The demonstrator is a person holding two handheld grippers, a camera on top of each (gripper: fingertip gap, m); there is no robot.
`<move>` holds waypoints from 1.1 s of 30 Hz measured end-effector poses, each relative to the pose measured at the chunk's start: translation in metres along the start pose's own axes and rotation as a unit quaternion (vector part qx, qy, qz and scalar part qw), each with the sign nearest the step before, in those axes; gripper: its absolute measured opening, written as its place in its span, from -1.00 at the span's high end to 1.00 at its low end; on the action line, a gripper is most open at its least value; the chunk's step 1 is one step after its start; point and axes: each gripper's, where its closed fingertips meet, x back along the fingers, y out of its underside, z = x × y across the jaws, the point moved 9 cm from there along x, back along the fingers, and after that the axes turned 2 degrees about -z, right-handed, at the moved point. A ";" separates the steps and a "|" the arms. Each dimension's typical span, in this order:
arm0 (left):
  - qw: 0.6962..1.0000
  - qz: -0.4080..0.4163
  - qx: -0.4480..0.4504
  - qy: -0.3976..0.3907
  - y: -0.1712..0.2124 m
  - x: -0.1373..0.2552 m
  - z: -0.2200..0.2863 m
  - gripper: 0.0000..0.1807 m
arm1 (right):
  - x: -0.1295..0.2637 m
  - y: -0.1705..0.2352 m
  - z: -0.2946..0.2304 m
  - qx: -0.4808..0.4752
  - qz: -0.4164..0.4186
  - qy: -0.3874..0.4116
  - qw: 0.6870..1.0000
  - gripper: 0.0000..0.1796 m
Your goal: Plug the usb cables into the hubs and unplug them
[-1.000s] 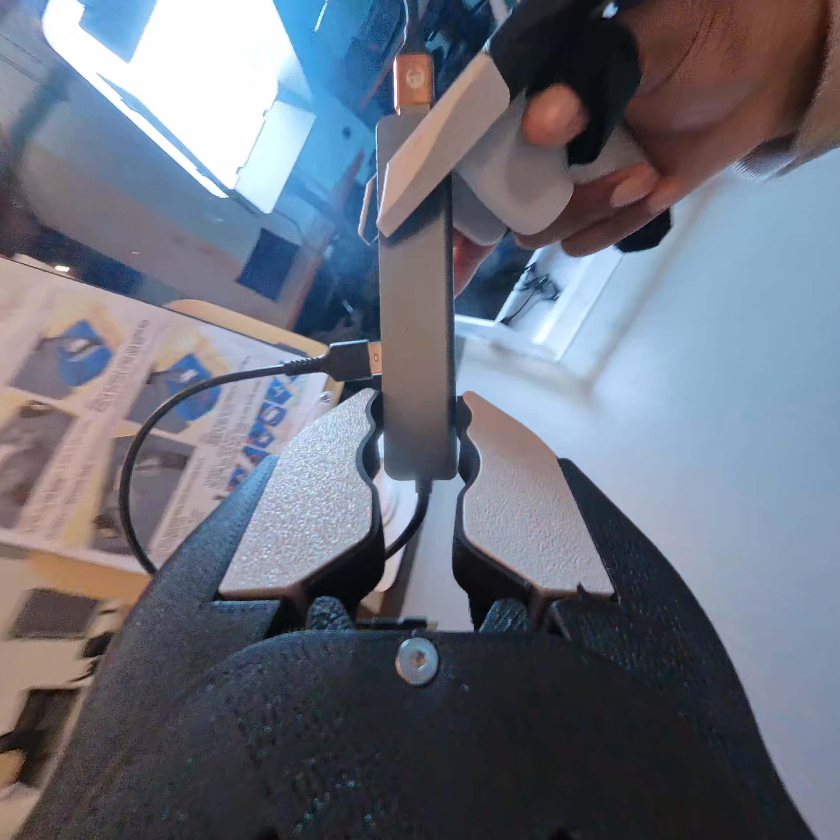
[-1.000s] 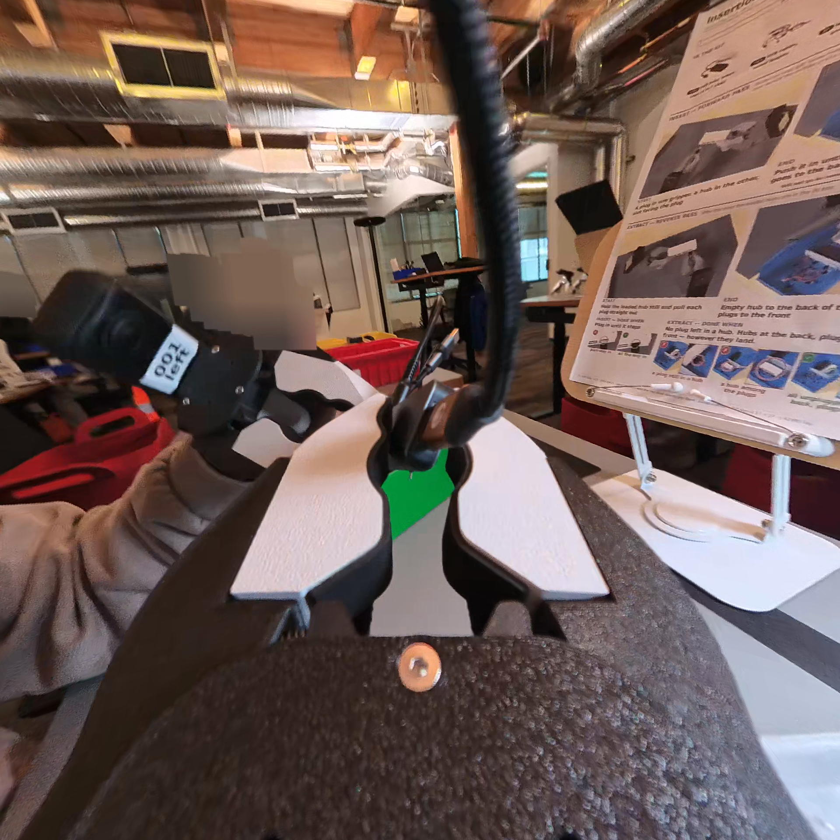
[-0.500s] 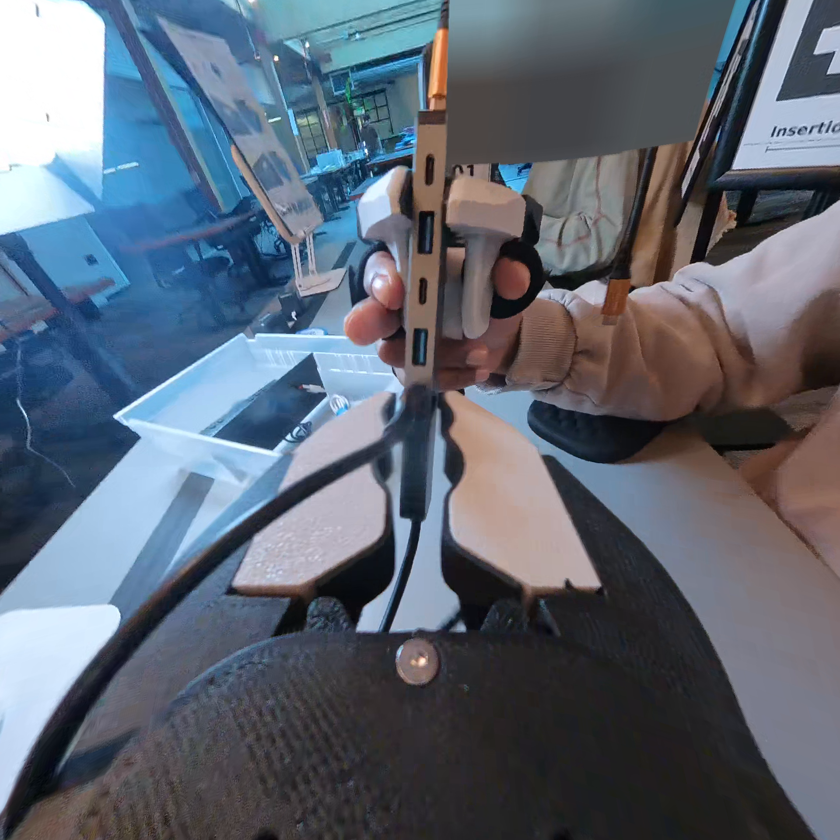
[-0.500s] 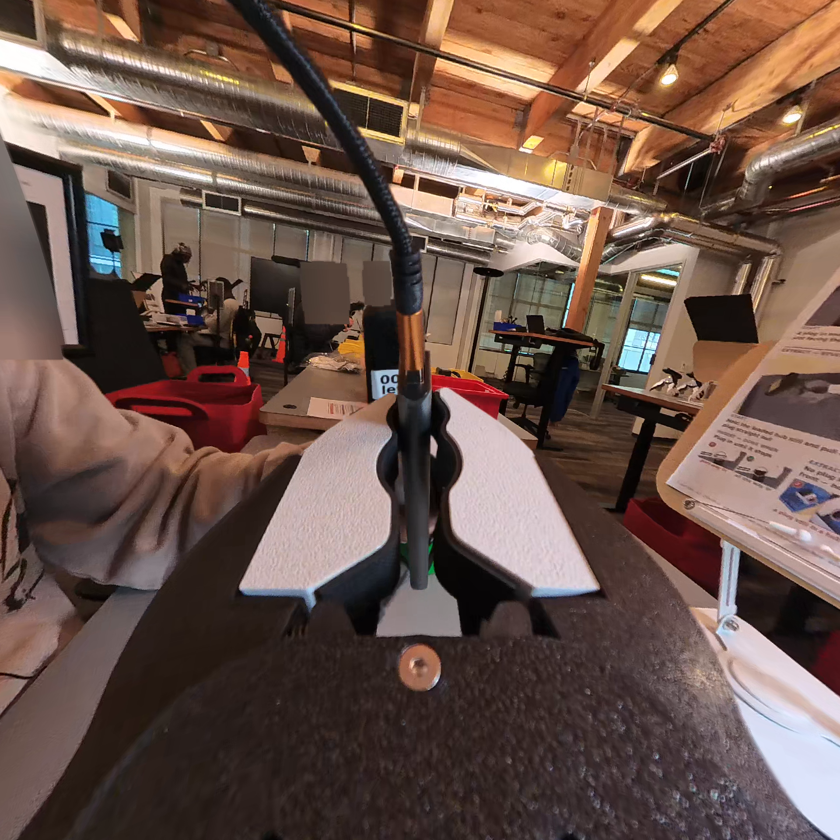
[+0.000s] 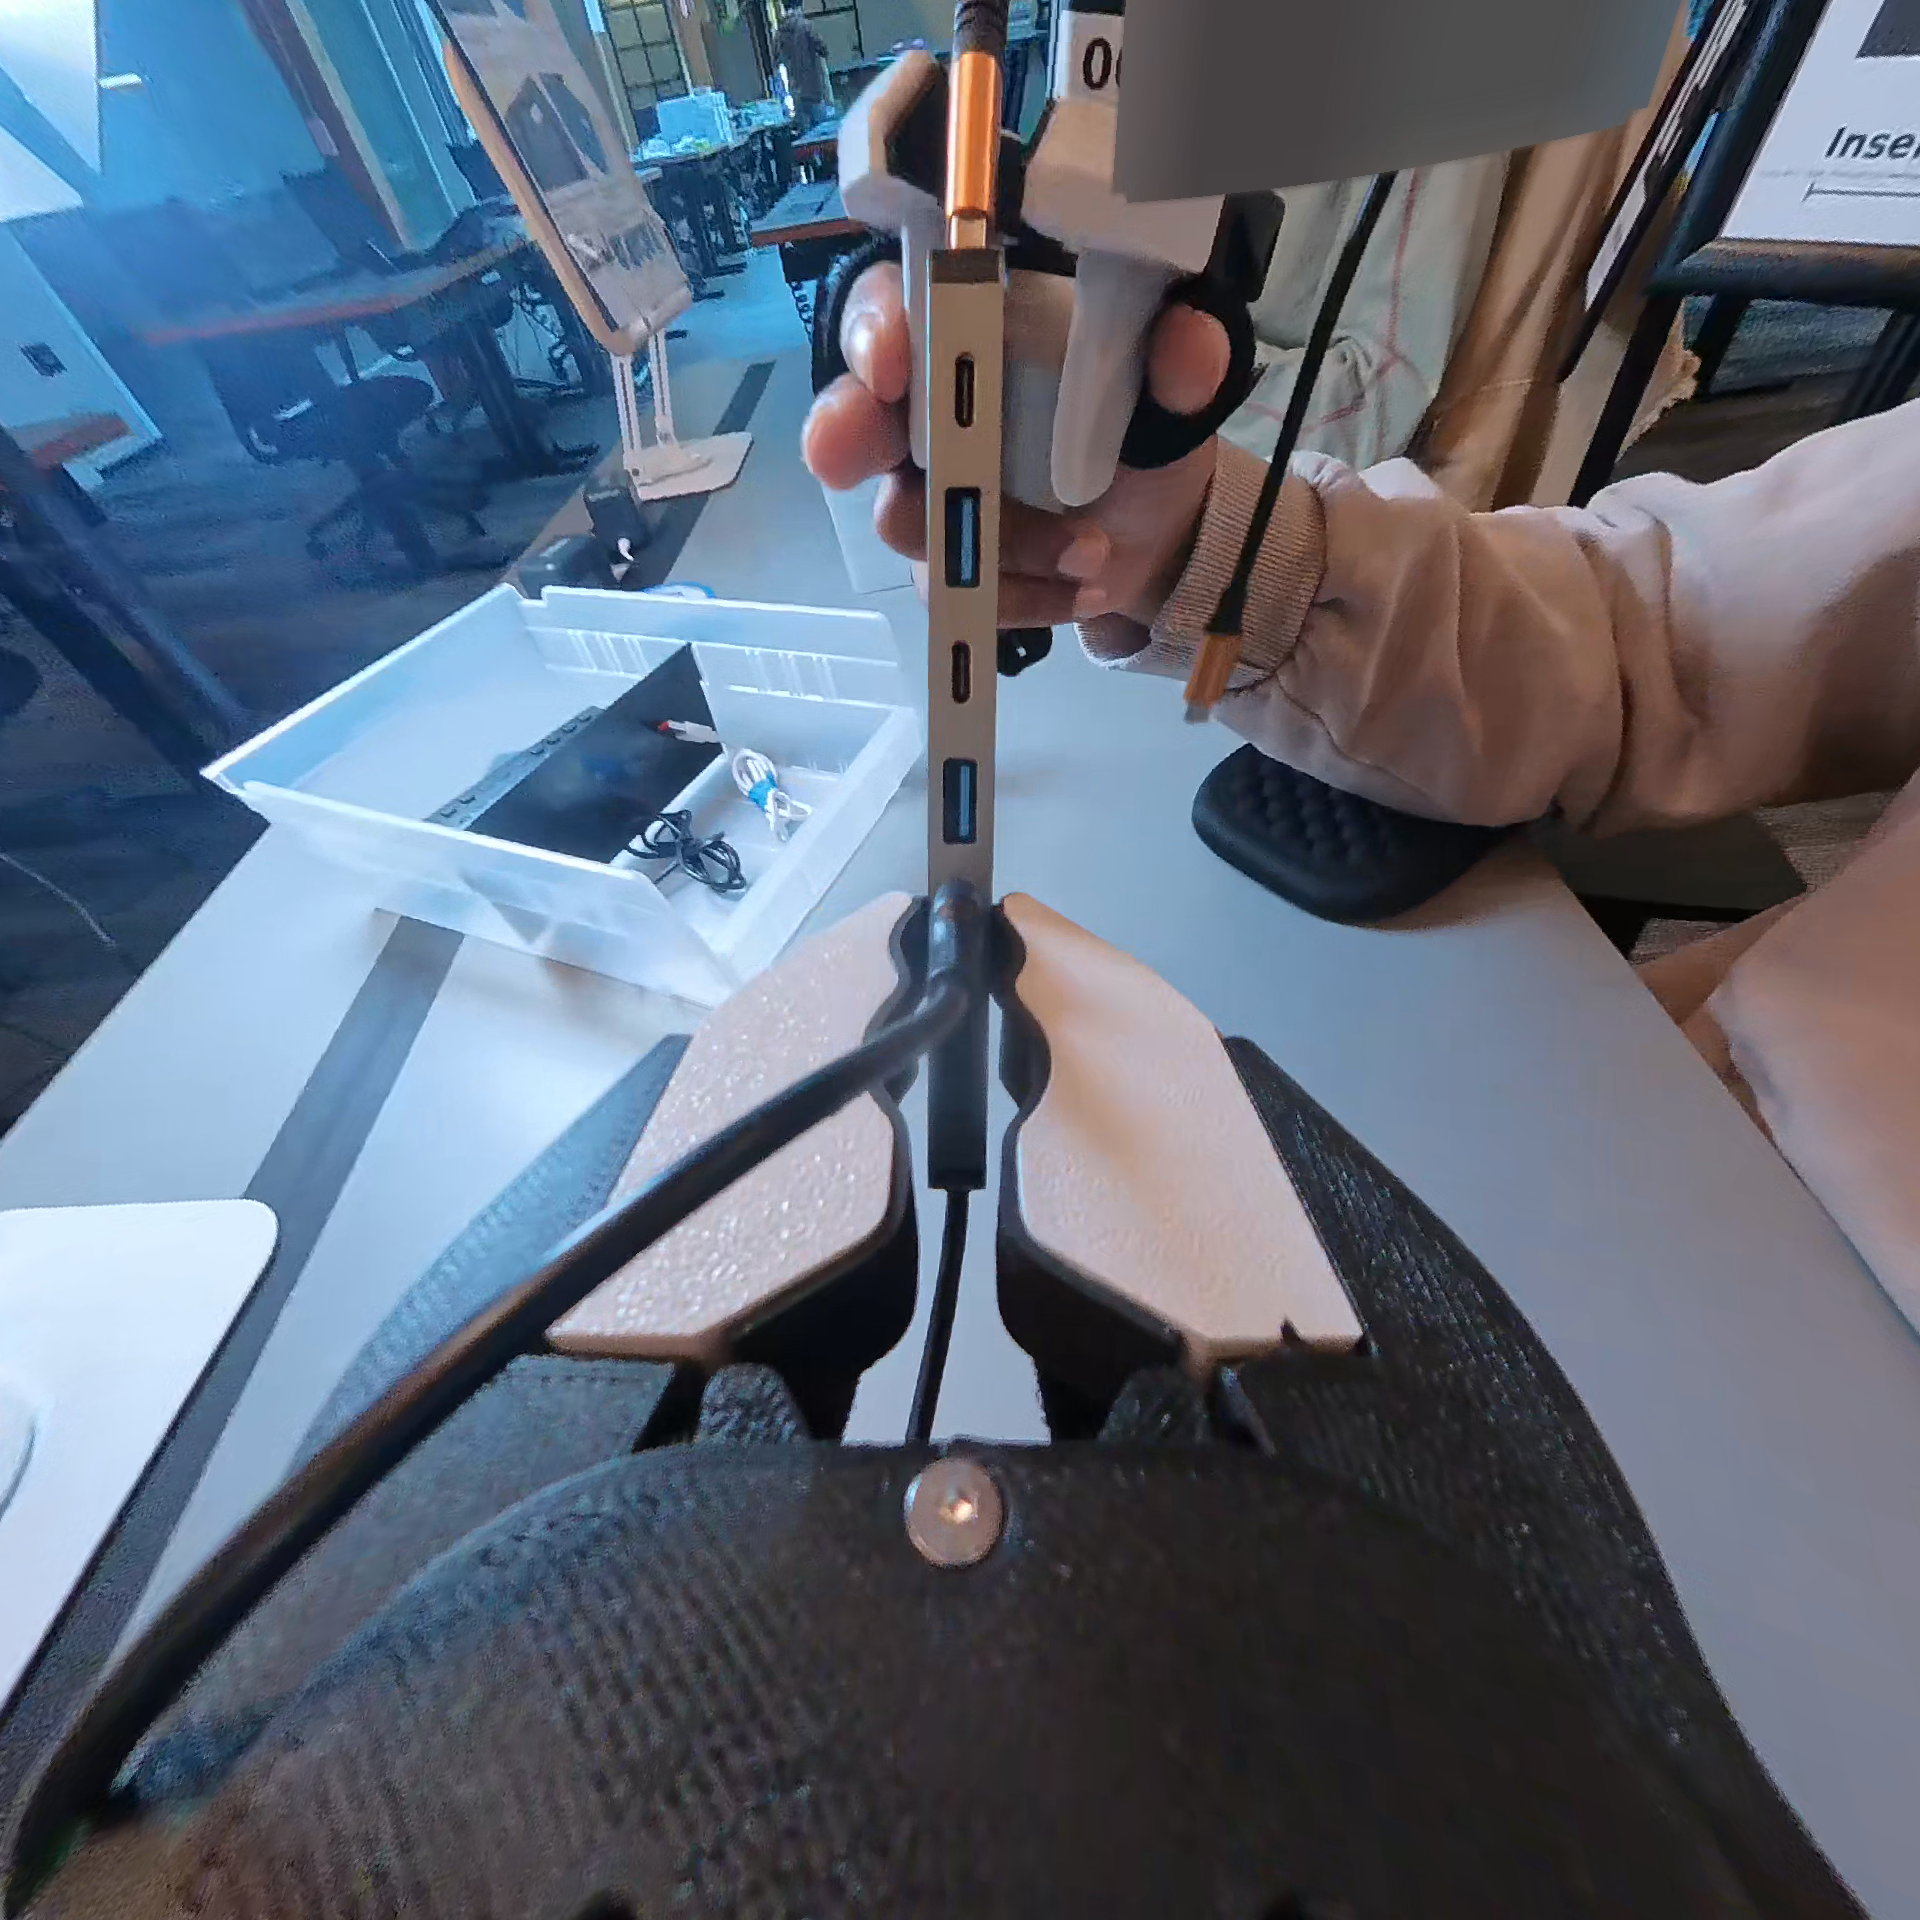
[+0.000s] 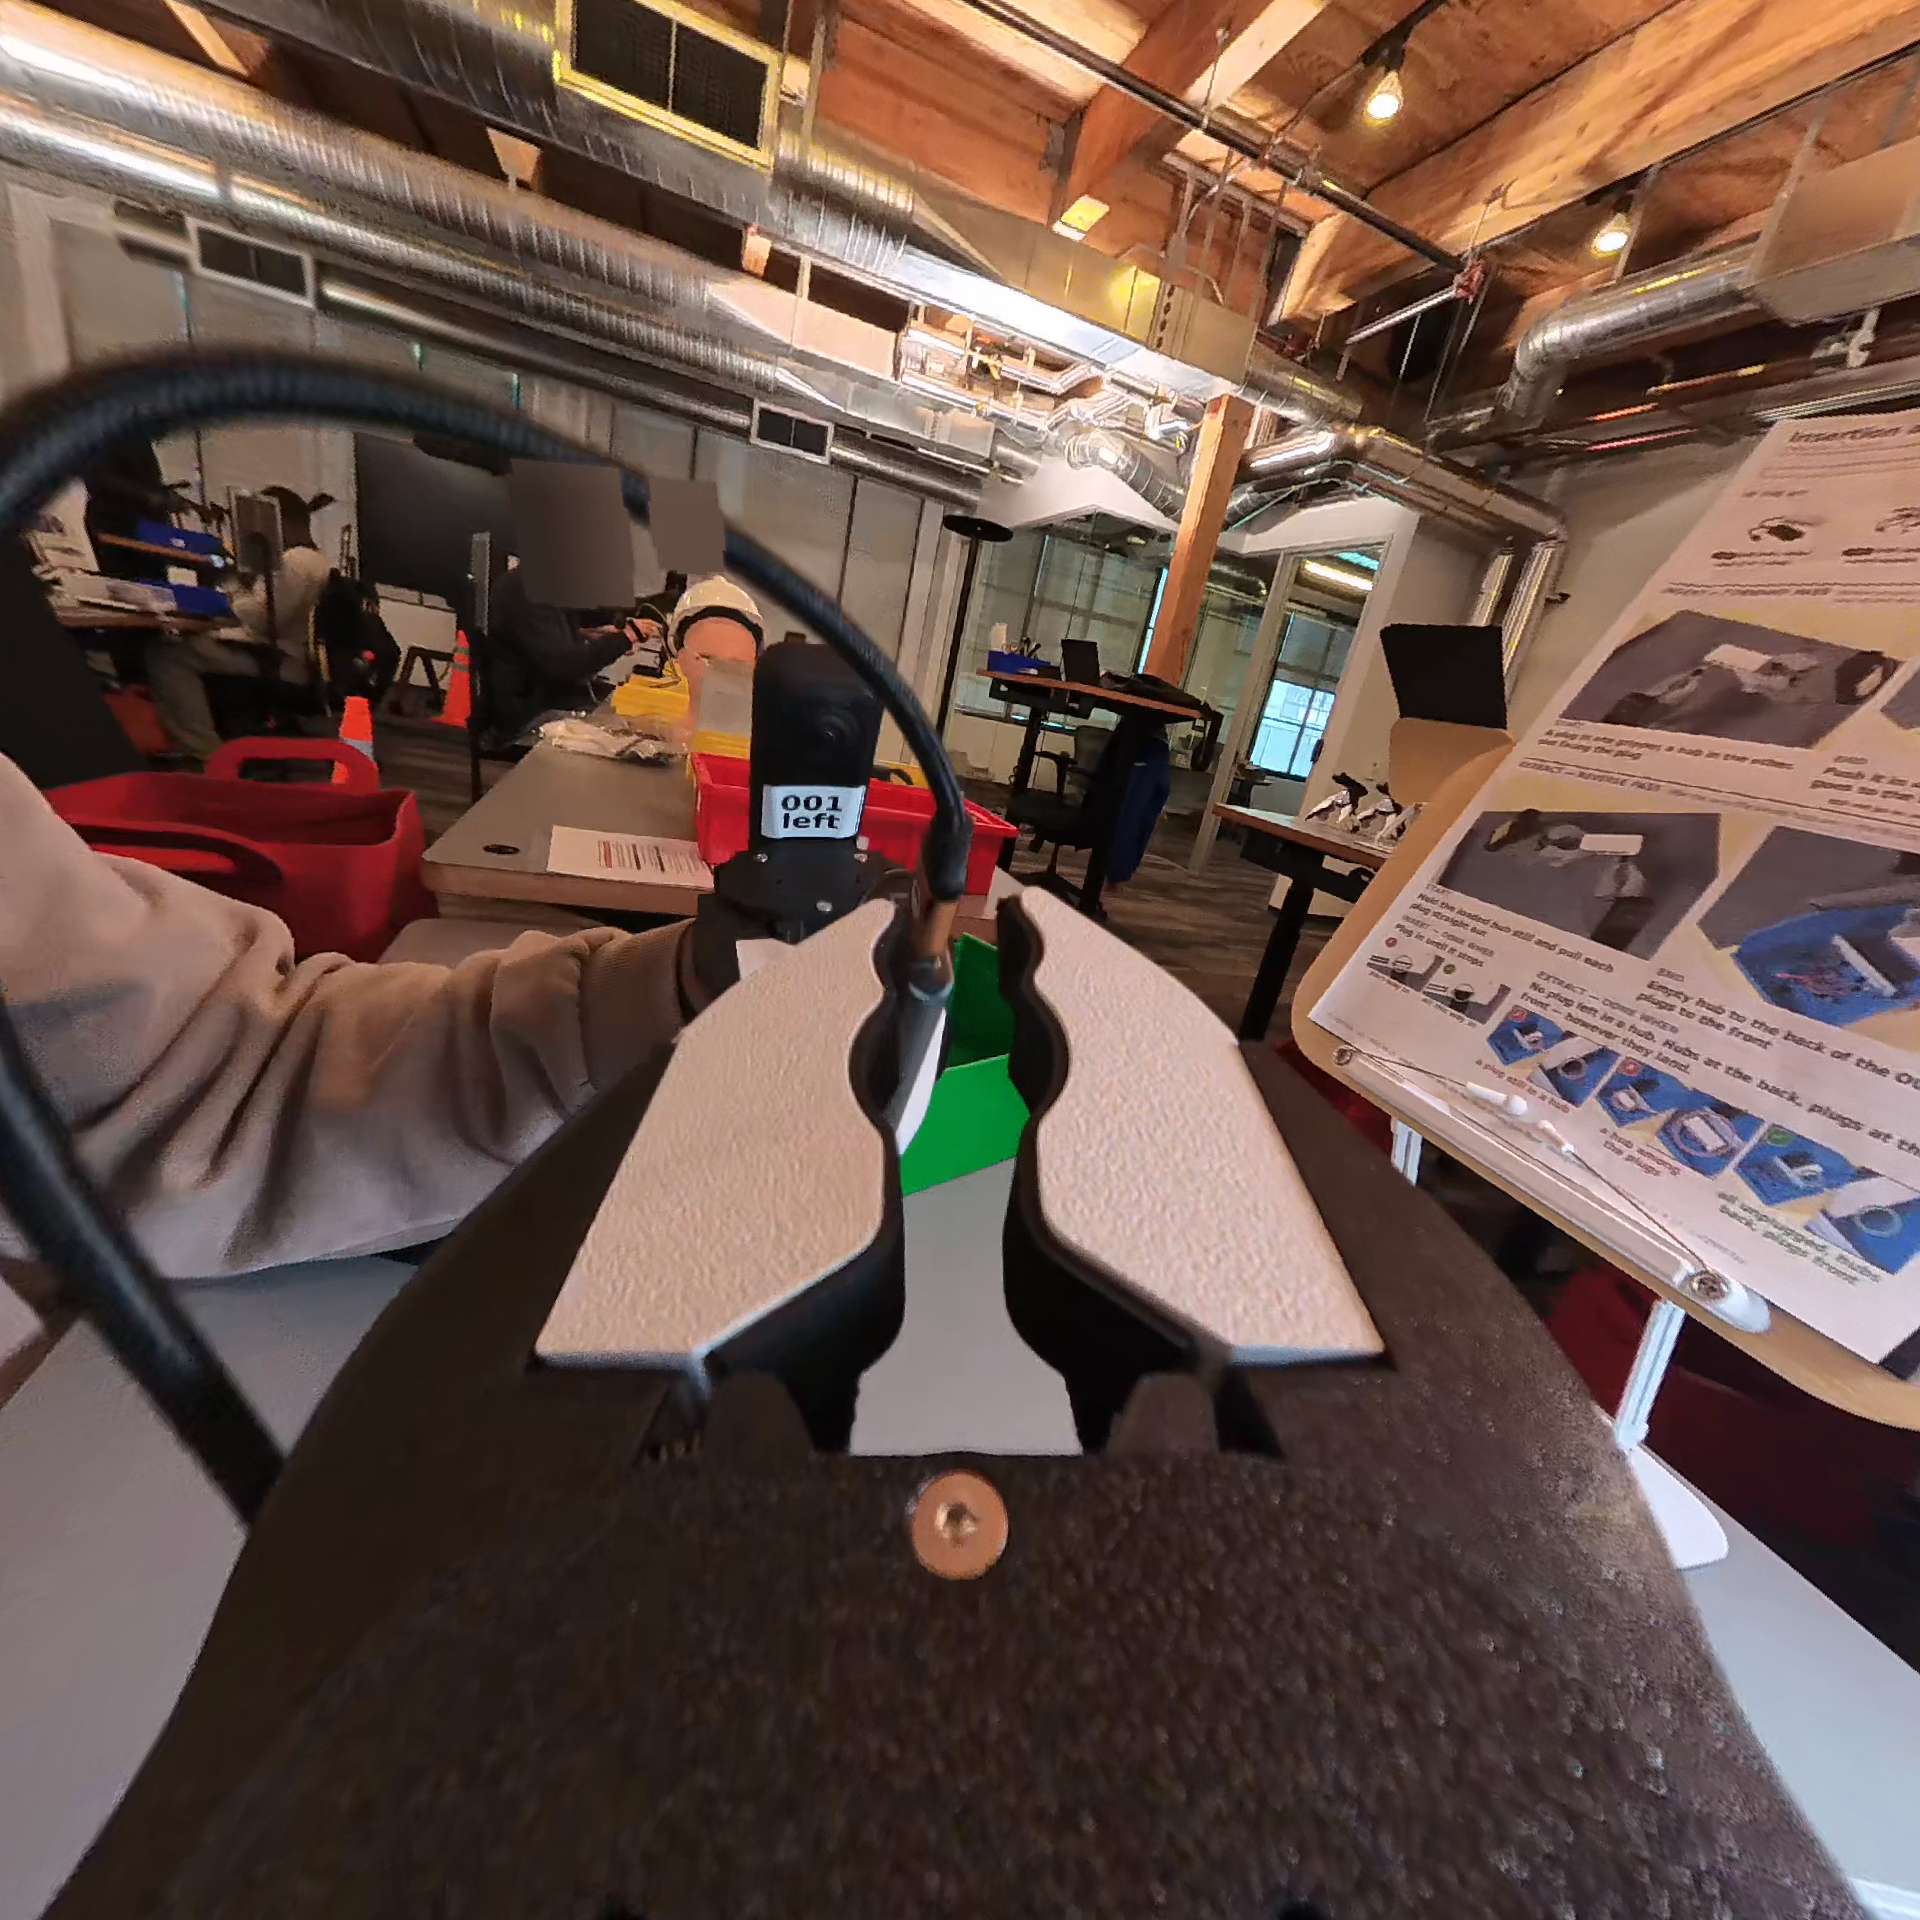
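Hub (image 5: 964, 582), slim grey, stands on end above the grey table (image 5: 1403, 1039), ports facing the left wrist camera. Left gripper (image 5: 961, 914) is clamped on the hub's near end, where its black pigtail cable (image 5: 940, 1299) exits. Beyond the hub's far end sits the right gripper (image 5: 971, 156), jaws parted; in its own view the orange-collared plug (image 6: 928, 961) leans against one pad with a gap on the other side. That plug (image 5: 972, 145) is seated in the hub's top end. Second orange-tipped cable (image 5: 1210, 665) dangles right of the hub, by the beige sleeve (image 5: 1558, 644). White tray (image 5: 468, 821) left of the hub, black wrist rest (image 5: 1340, 842) right. Instruction sheet (image 6: 1683, 914) right of the right gripper (image 6: 948, 914).
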 end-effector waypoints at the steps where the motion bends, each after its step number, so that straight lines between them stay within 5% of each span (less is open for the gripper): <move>1: 1.000 -0.002 0.007 0.006 0.002 -0.002 0.000 0.88 | -0.001 0.001 0.001 -0.002 -0.003 0.001 1.000 0.80; 11: 0.999 -0.028 0.045 0.005 0.000 0.001 -0.002 0.87 | -0.004 0.000 0.009 -0.020 -0.028 -0.039 0.999 0.92; 15: 0.989 -0.120 0.058 -0.063 0.022 0.025 -0.017 0.88 | 0.027 -0.040 0.025 -0.087 0.138 -0.050 0.985 0.92; 19: 0.988 -0.017 0.120 -0.093 0.028 0.059 -0.038 0.88 | 0.069 -0.067 0.039 0.059 -0.013 0.185 0.981 0.92; 22: 0.984 0.002 0.124 -0.128 0.031 0.066 -0.045 0.88 | 0.091 -0.047 0.067 0.130 -0.207 0.370 0.896 0.92; 27: 0.985 0.000 0.130 -0.117 0.035 0.048 -0.046 0.88 | 0.121 0.034 0.121 0.170 -0.516 0.531 0.650 0.91; 33: 0.988 -0.016 0.114 -0.098 0.036 0.037 -0.043 0.88 | 0.124 0.075 0.135 0.162 -0.570 0.541 0.598 0.92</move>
